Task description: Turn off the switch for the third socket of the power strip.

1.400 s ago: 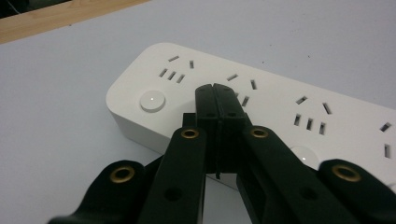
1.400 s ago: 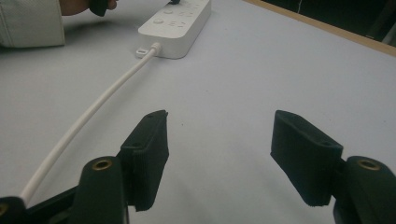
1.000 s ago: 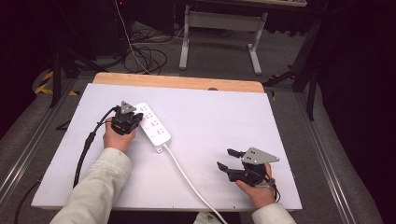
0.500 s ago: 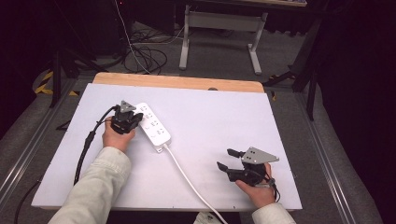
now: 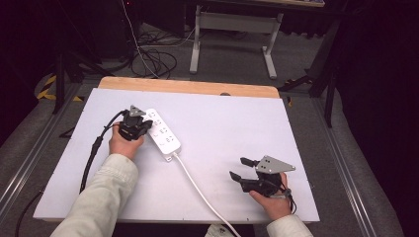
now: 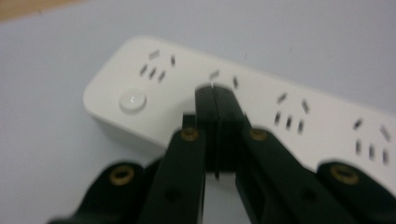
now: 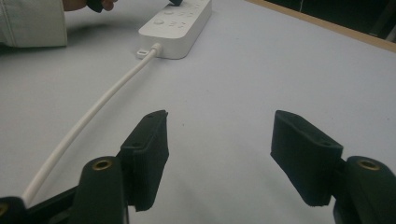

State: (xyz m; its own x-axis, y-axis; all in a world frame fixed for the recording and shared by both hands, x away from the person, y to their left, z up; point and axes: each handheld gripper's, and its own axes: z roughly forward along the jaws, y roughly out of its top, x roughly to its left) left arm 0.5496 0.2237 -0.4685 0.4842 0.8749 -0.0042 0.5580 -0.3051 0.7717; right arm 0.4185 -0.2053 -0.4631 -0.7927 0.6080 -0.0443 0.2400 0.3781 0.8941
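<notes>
A white power strip (image 5: 163, 134) lies on the left half of the white table (image 5: 237, 118), and its white cord (image 5: 197, 190) runs to the near edge. My left gripper (image 5: 143, 123) is shut, with its joined tips resting on top of the strip (image 6: 327, 121) next to a socket, near the round button (image 6: 132, 100). In the left gripper view the jaws (image 6: 215, 91) press flat together with nothing between them. My right gripper (image 5: 238, 168) stands open near the front right, with bare table between its jaws (image 7: 219, 135). From there the strip (image 7: 180, 23) and cord (image 7: 93, 116) lie farther off.
A wooden strip (image 5: 188, 86) borders the table's far edge. The left gripper's black cable (image 5: 91, 158) trails down the table's left side. Beyond the table, a grey desk frame (image 5: 232, 29) and loose cables (image 5: 148, 54) sit on the floor.
</notes>
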